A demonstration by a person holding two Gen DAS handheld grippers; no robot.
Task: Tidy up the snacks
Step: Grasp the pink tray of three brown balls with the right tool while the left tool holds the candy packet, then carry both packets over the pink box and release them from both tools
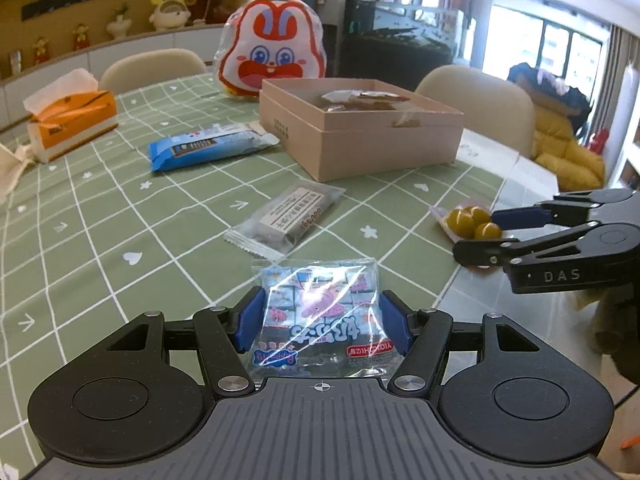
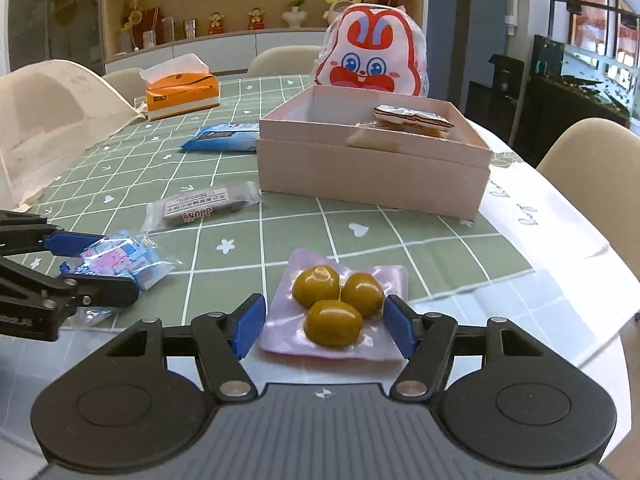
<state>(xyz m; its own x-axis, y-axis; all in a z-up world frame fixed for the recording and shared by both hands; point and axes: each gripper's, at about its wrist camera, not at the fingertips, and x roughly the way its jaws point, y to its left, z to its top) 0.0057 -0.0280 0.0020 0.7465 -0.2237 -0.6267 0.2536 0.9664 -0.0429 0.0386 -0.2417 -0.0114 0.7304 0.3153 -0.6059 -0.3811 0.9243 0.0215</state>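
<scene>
A: Start with your left wrist view. What do you count?

B: One clear packet of small blue sweets [image 1: 320, 320] sits between your left gripper [image 1: 322, 320] fingers, the blue pads just beside its two edges; I cannot tell whether they press it yet. On the green checked cloth [image 1: 100, 240] lie one grey bar [image 1: 288, 216] and one long blue packet [image 1: 208, 148], well apart. One pink box [image 1: 360, 136] stands open behind them with a few wrappers inside. One rabbit-face bag [image 1: 272, 52] stands beyond it, and one orange tissue box [image 1: 72, 120] is at the far left.

A: And my other hand there?

B: Your right gripper [image 1: 476, 234] comes in level from the right, fingers parted around a pouch of olives [image 1: 468, 220] near the table's edge.

A: Now the right wrist view.

B: Here you count three olives in one pink pouch [image 2: 336, 308], lying partly on the cloth, partly on bare tabletop. Your right gripper [image 2: 326, 326] is held wide, pads just beside the pouch's sides. This view shows the box's [image 2: 372, 176] inside better: one brown-edged packet [image 2: 412, 118] on top of others. Your left gripper [image 2: 96, 264] enters low at left, fingers on either side of the sweets [image 2: 124, 260].
</scene>
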